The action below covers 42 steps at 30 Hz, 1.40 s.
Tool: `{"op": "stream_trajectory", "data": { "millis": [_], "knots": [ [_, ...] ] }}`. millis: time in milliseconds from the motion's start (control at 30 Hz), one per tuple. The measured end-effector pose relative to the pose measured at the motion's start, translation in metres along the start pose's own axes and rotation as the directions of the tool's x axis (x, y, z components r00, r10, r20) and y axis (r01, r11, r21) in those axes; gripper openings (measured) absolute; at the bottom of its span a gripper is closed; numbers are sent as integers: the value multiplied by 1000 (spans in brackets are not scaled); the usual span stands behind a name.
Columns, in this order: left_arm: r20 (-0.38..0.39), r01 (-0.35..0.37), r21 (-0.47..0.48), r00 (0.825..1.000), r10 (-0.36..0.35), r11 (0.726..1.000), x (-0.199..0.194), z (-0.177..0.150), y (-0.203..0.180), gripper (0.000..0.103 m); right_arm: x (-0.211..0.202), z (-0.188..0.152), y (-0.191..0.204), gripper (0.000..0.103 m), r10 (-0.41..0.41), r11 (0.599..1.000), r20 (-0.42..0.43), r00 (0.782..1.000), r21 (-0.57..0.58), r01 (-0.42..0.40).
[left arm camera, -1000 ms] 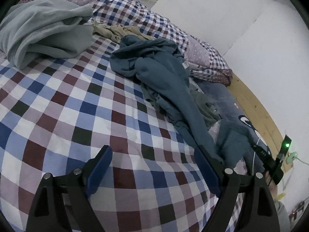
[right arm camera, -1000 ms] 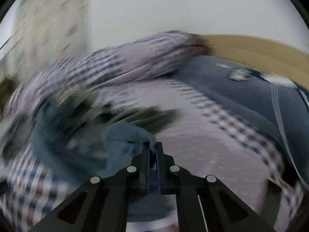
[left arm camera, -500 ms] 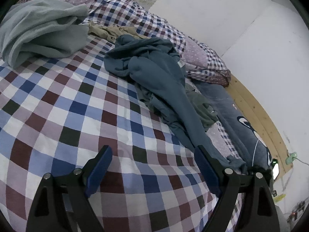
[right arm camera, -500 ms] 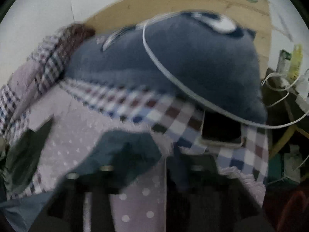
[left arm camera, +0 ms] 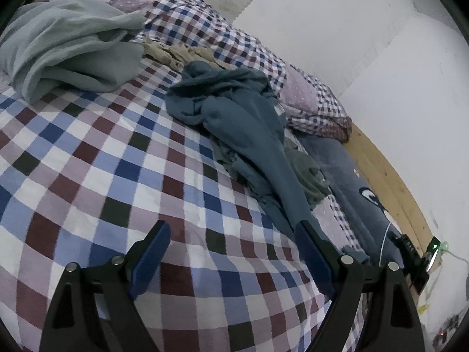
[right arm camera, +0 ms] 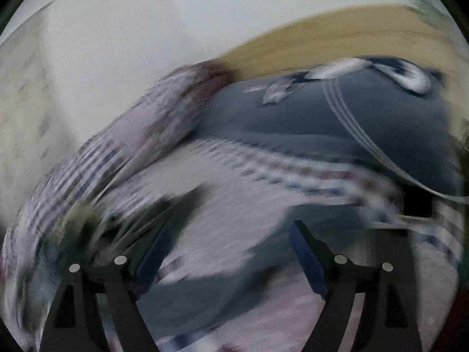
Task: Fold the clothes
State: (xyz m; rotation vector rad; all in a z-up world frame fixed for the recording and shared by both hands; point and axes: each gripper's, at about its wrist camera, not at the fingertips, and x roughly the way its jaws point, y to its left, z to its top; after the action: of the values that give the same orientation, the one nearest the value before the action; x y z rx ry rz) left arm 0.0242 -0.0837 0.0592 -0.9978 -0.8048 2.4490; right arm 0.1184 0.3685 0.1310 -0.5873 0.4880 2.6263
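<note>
Both your grippers are spread wide and empty above the checked bed, the teal garment lying loose ahead.

Your left gripper [left arm camera: 231, 256] hangs over the checked bedspread [left arm camera: 96, 170] with its blue-padded fingers [left arm camera: 152, 249] well apart, nothing between them. At about 1 o'clock from it the teal garment [left arm camera: 237, 117] lies crumpled, one long part running down until it passes just behind the right-hand finger. A grey-green cloth [left arm camera: 307, 173] sits beside it at 2 o'clock, a pale grey garment [left arm camera: 67, 55] is heaped at 10 o'clock, and a beige piece [left arm camera: 176, 54] lies at 12 o'clock. Your right gripper [right arm camera: 228, 252] is also gaping; its view is badly blurred, showing teal cloth [right arm camera: 187, 296] below the fingers and a dark blue pillow [right arm camera: 351, 123] at 1 o'clock.
</note>
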Motion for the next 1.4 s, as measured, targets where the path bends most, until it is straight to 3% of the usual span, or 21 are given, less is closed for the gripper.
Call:
{"op": "stream_trajectory", "data": {
  "millis": [67, 167, 300, 367, 467, 567, 767, 833, 933, 1067, 1133, 1167, 1300, 1400],
  "knots": [
    [5, 4, -34, 1000, -4, 999, -3, 3, 6, 89, -1, -17, 46, 86, 99, 983, -16, 995, -155, -100],
    [15, 17, -98, 1000, -16, 995, -7, 7, 19, 89, -8, -49, 110, 81, 235, 897, -55, 970, -373, -238],
    [36, 20, -159, 999, -15, 987, -15, 12, 36, 89, -21, -101, 184, 49, 307, 708, -101, 946, -640, -298],
    [41, 19, -174, 999, -12, 985, -19, 14, 41, 89, -25, -127, 212, 43, 318, 613, -117, 941, -732, -298],
    [43, 27, -194, 999, -19, 981, -25, 17, 48, 89, -25, -159, 241, 42, 332, 511, -131, 934, -808, -294],
    [53, 39, -215, 998, -28, 976, -33, 20, 56, 89, -20, -179, 262, 38, 336, 454, -151, 930, -839, -300],
    [73, 62, -272, 996, -43, 960, -44, 26, 73, 89, 6, -203, 306, 34, 312, 343, -123, 942, -910, -233],
    [80, 60, -275, 996, -39, 960, -47, 28, 76, 89, 14, -202, 316, 21, 292, 339, -94, 952, -921, -195],
    [90, 65, -287, 995, -41, 956, -51, 31, 81, 89, 31, -197, 325, 11, 249, 349, -70, 966, -924, -156],
    [103, 86, -324, 993, -56, 942, -53, 33, 87, 89, 48, -202, 332, 5, 220, 286, -91, 971, -946, -153],
    [107, 92, -334, 993, -60, 938, -53, 33, 88, 89, 46, -202, 332, 2, 234, 277, -85, 968, -949, -151],
    [106, 92, -334, 993, -60, 938, -53, 33, 88, 89, 41, -199, 330, 2, 247, 289, -80, 966, -945, -152],
    [107, 92, -330, 992, -60, 939, -52, 33, 87, 89, 3, -166, 310, 1, 319, 436, -73, 945, -874, -214],
    [108, 95, -329, 992, -63, 939, -51, 32, 86, 89, -32, -143, 288, 0, 355, 507, -61, 933, -826, -247]
  ]
}}
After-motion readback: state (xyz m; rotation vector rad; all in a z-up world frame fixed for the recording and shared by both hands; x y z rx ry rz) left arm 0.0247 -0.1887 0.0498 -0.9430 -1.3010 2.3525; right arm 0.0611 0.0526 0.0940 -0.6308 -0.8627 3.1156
